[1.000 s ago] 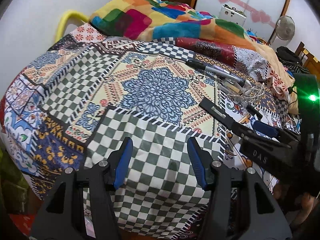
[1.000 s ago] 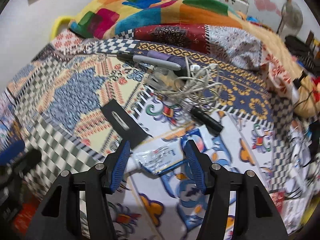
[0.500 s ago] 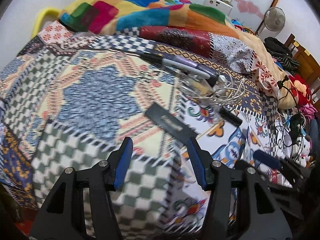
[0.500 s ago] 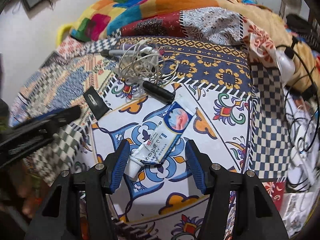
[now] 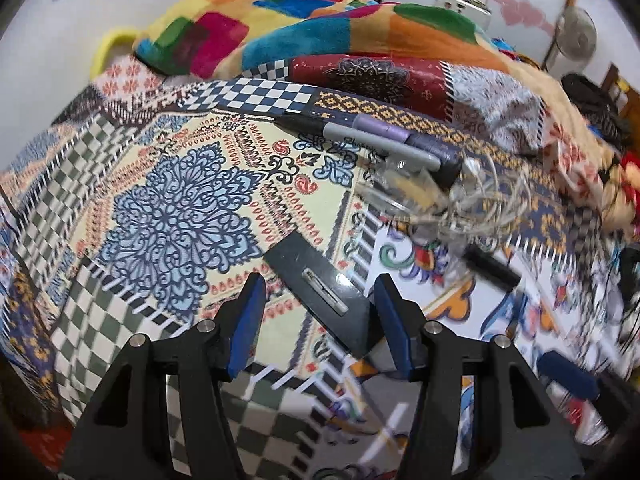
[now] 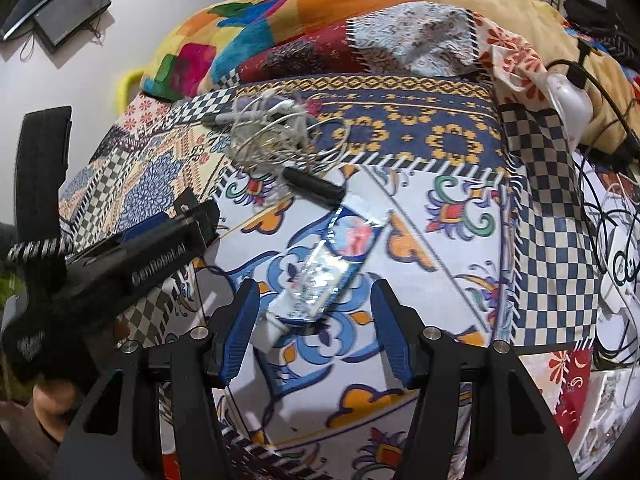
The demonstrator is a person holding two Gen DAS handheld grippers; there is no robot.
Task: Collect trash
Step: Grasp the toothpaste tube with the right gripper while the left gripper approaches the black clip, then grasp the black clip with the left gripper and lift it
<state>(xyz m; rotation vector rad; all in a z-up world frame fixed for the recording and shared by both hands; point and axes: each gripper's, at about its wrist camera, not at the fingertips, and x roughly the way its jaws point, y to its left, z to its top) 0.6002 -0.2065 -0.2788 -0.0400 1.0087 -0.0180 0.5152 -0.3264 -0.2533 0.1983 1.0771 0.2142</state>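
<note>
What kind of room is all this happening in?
Most likely a bedroom. The clutter lies on a bed under a patterned patchwork sheet, with a bright colour-block blanket heaped at the far end, and a standing fan against the wall beyond.

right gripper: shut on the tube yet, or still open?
Open. The right gripper straddles the tube, and bedspread shows between each pad and the tube.
</note>
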